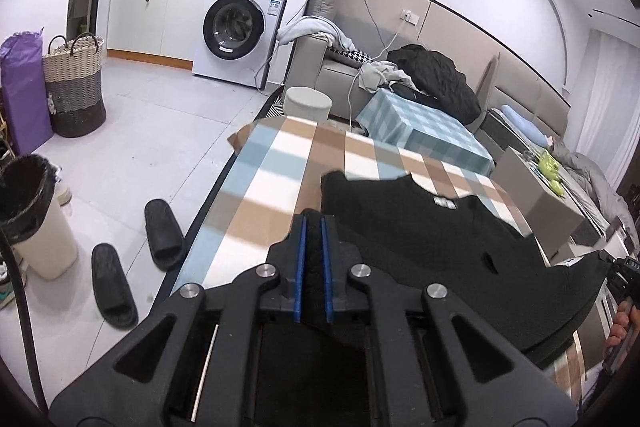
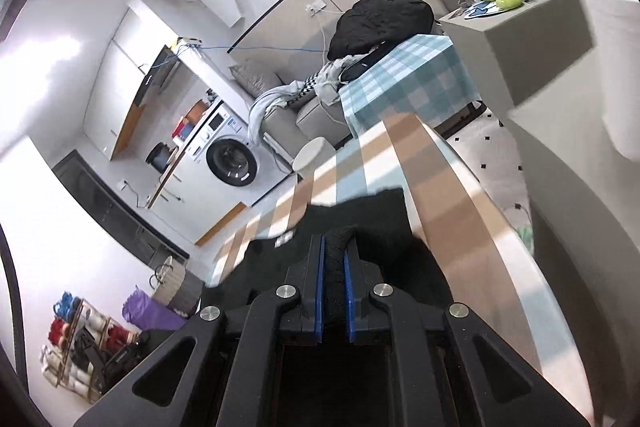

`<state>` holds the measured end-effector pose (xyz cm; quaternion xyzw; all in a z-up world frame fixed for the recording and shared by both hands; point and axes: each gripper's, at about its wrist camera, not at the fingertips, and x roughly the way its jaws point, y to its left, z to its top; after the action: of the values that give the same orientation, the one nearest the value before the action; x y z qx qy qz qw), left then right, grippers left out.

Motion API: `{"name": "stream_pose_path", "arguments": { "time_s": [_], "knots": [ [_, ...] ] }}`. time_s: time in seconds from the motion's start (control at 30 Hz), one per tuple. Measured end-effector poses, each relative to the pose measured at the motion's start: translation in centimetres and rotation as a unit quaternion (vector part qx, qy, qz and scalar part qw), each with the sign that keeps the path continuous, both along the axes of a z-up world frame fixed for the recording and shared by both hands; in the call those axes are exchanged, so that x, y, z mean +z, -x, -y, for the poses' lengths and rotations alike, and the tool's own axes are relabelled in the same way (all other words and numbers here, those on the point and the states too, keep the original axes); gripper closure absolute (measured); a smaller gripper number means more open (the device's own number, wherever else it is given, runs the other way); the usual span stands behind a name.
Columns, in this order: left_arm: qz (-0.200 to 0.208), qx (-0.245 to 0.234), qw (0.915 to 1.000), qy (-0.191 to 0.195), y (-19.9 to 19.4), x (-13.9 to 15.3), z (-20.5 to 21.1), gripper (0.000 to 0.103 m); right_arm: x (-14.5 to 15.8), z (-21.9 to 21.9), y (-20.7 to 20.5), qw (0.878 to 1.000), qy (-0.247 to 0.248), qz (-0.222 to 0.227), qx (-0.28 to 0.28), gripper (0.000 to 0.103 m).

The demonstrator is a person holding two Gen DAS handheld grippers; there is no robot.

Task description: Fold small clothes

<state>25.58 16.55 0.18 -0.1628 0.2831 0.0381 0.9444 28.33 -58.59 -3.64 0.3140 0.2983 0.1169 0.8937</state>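
Note:
A small black knit garment (image 1: 432, 239) with a white neck label lies on the checked tablecloth (image 1: 280, 171), its near part lifted. My left gripper (image 1: 315, 223) is shut on a bunch of its black fabric at the left side. My right gripper (image 2: 335, 243) is shut on a rolled edge of the same garment (image 2: 360, 211), held above the checked table (image 2: 440, 211). The right gripper's body and the hand holding it show at the far right of the left wrist view (image 1: 624, 279).
A washing machine (image 1: 236, 31), a woven basket (image 1: 74, 83), a bin (image 1: 32, 215) and black slippers (image 1: 160, 231) stand on the floor to the left. A second table with a teal checked cloth (image 1: 424, 131), a sofa with clothes (image 1: 432, 75) and a round stool (image 1: 308, 103) lie beyond.

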Motion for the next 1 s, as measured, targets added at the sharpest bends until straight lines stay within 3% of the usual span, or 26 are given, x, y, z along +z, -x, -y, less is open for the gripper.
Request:
{"name": "stream_pose_path", "arguments": {
  "time_s": [0.2,0.3,0.47,0.57,0.63,0.67,0.73,0.8,0.93,1.0],
  "knots": [
    [-0.018,0.02,0.9995,0.014,-8.0,-1.0,-1.2,0.098,-1.1,-0.8,-6.8,0.999,0.005,-0.018,-0.037,0.095],
    [-0.054,0.026,0.9981,0.016,-11.9,-3.1,-1.5,0.098,-2.8,-1.3,-8.9,0.998,0.025,-0.045,-0.041,0.095],
    [-0.101,0.03,0.9945,0.003,-14.5,-6.7,-1.4,0.098,-6.1,-0.8,-9.7,0.995,0.031,-0.092,-0.035,0.093],
    [-0.127,0.015,0.9916,0.02,-14.9,-8.3,-1.7,0.097,-7.3,-0.1,-9.3,0.994,-0.001,-0.111,-0.018,0.081],
    [-0.138,0.006,0.9899,0.032,-14.3,-9.0,-1.8,0.085,-7.6,0.3,-8.5,0.994,-0.026,-0.11,-0.003,0.06],
    [-0.138,0.004,0.9897,0.036,-13.9,-9.1,-1.9,0.081,-7.5,0.3,-8.1,0.993,-0.031,-0.111,0.002,0.058],
    [-0.135,0.005,0.99,0.042,-12.6,-9.1,-2.0,0.057,-7.4,0.2,-7.1,0.993,-0.034,-0.111,0.011,0.058],
    [-0.129,0.006,0.9904,0.048,-11.2,-8.9,-2.2,0.045,-7.7,-0.1,-6.2,0.992,-0.045,-0.115,0.021,0.055],
    [-0.128,-0.022,0.9882,0.081,-9.2,-8.5,-1.4,0.044,-8.7,-1.3,-6.2,0.989,-0.066,-0.124,0.047,0.052],
    [-0.138,-0.034,0.987,0.075,-9.2,-8.8,-0.6,0.043,-9.2,-1.9,-6.9,0.988,-0.06,-0.139,0.043,0.052]
  ]
}}
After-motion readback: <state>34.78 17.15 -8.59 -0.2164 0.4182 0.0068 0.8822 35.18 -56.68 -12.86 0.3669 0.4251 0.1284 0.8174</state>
